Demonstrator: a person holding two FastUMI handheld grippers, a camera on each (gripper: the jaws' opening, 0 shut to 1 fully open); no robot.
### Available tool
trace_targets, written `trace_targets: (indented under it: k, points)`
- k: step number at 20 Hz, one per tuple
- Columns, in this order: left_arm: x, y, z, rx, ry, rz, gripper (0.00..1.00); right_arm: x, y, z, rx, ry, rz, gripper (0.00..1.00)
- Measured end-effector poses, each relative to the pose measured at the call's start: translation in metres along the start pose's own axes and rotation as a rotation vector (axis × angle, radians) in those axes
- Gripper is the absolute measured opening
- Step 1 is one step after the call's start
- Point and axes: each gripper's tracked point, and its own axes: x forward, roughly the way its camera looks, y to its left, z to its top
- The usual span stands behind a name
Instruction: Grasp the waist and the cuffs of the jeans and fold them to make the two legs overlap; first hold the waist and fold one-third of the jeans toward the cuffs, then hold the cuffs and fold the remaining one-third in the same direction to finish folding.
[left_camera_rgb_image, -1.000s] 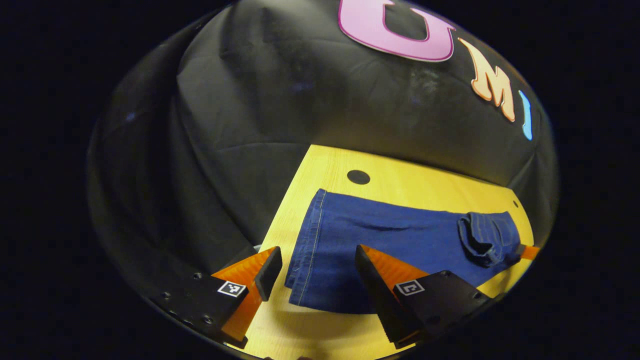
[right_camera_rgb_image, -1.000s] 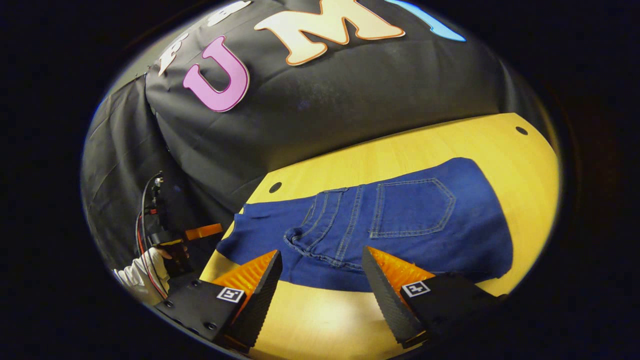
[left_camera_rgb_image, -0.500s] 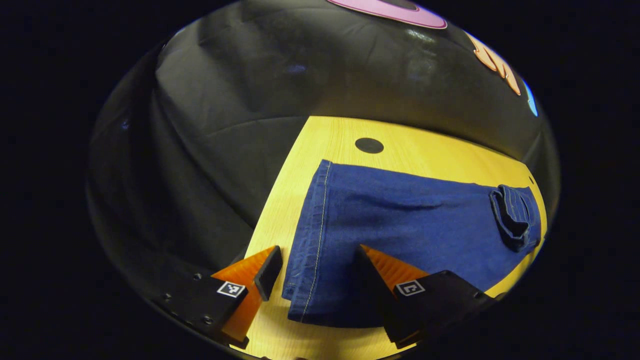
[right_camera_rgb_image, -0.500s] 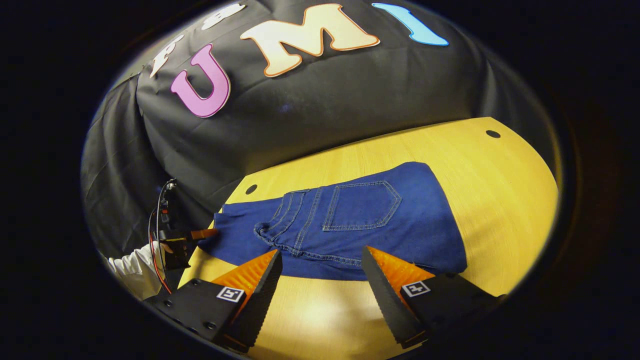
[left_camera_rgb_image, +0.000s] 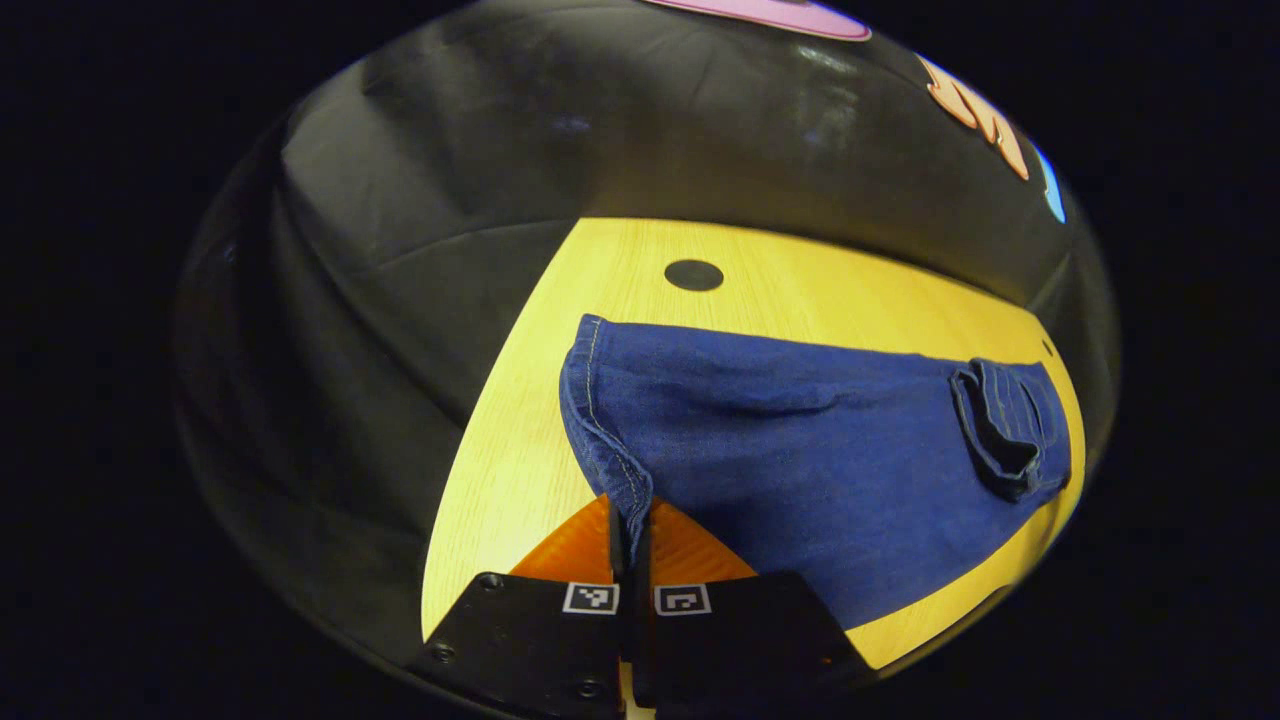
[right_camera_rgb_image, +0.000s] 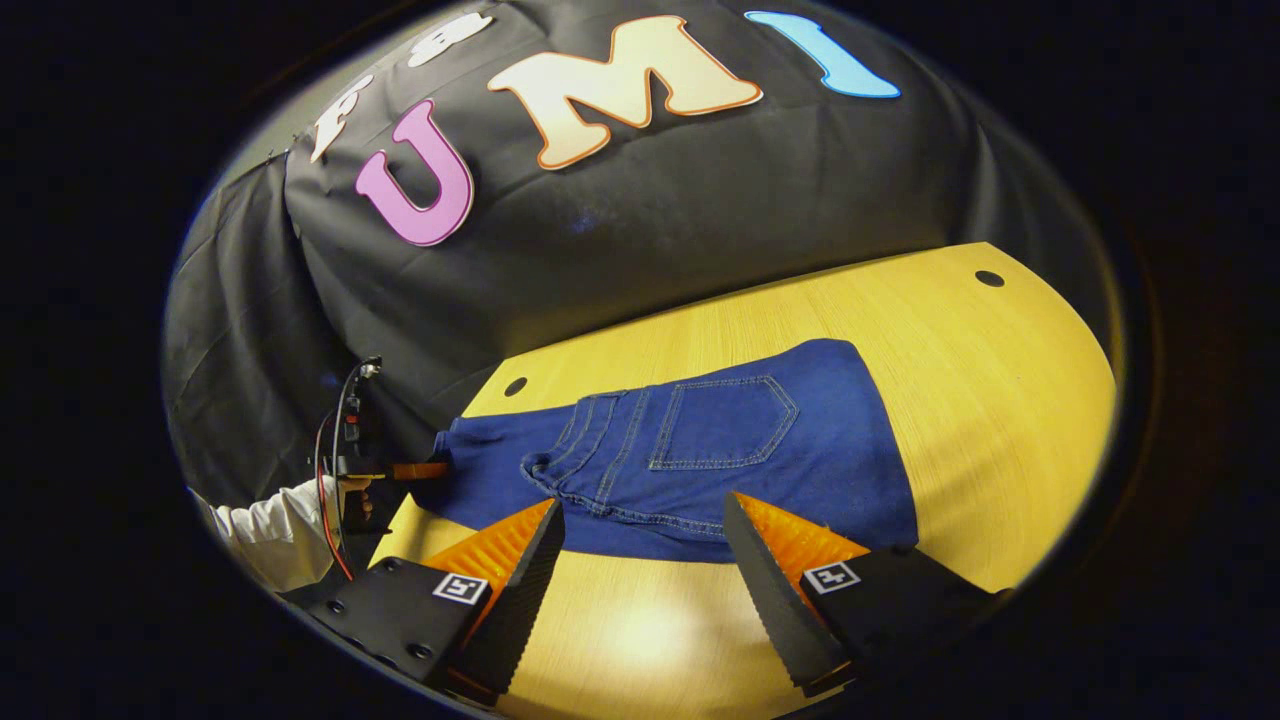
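Note:
Blue jeans (left_camera_rgb_image: 800, 450) lie on the yellow table (left_camera_rgb_image: 520, 440), legs overlapped and the waist end folded over toward the cuffs. In the left gripper view my left gripper (left_camera_rgb_image: 630, 540) is shut on the near corner of the cuff hem (left_camera_rgb_image: 610, 465), which is lifted off the table. The folded waist with its back pocket (right_camera_rgb_image: 725, 425) faces up in the right gripper view. My right gripper (right_camera_rgb_image: 640, 565) stands open just in front of the waist fold, nothing between its fingers. Farther left there, the left gripper (right_camera_rgb_image: 415, 470) and a white-sleeved hand (right_camera_rgb_image: 270, 520) hold the cuff end.
The table (right_camera_rgb_image: 980, 400) has small dark holes (left_camera_rgb_image: 694, 275) near its back edge, another hole (right_camera_rgb_image: 989, 278) at the far right. The black cloth wall (right_camera_rgb_image: 640, 230) hangs close behind the table. Bare tabletop lies to the right of the jeans.
My left gripper went from open around the cuff corner to shut on it and has raised the hem. The right gripper stayed open and hardly moved.

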Motion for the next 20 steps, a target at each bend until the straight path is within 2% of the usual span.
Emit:
trace_targets:
  k: [2,3,4,5,7,9,10,12,13,14,20]
  points:
    - [-0.01,-0.014,0.017,-0.077,-0.016,-0.047,0.0,-0.007,-0.002,0.01,-0.012,-0.013,0.01,0.98]
    - [-0.016,-0.022,0.026,-0.14,-0.033,-0.078,0.0,-0.01,-0.005,0.013,-0.012,-0.015,0.015,0.94]
    - [-0.023,-0.033,0.037,-0.206,-0.068,-0.121,0.0,-0.014,-0.007,0.017,-0.008,-0.017,0.023,0.98]
    - [-0.03,-0.042,0.051,-0.266,-0.103,-0.158,0.0,-0.017,-0.01,0.017,-0.008,-0.015,0.029,0.94]
    - [-0.046,-0.059,0.081,-0.334,-0.171,-0.221,0.0,-0.026,-0.017,0.02,-0.018,-0.01,0.038,0.94]
    - [-0.071,-0.077,0.1,-0.322,-0.211,-0.249,0.0,-0.034,-0.024,0.022,-0.027,-0.009,0.055,0.94]
    - [-0.08,-0.088,0.107,-0.3,-0.225,-0.258,0.0,-0.037,-0.027,0.023,-0.024,-0.008,0.062,0.98]
    - [-0.091,-0.115,0.117,-0.248,-0.245,-0.288,0.0,-0.047,-0.033,0.024,-0.016,-0.009,0.074,0.98]
    - [-0.096,-0.13,0.122,-0.231,-0.253,-0.303,0.0,-0.052,-0.038,0.023,-0.015,-0.011,0.076,0.94]
    - [-0.102,-0.15,0.126,-0.213,-0.257,-0.321,0.0,-0.057,-0.043,0.024,-0.015,-0.014,0.077,0.98]
    - [-0.115,-0.232,0.145,-0.131,-0.259,-0.377,0.0,-0.09,-0.086,0.025,0.03,-0.041,0.046,0.98]
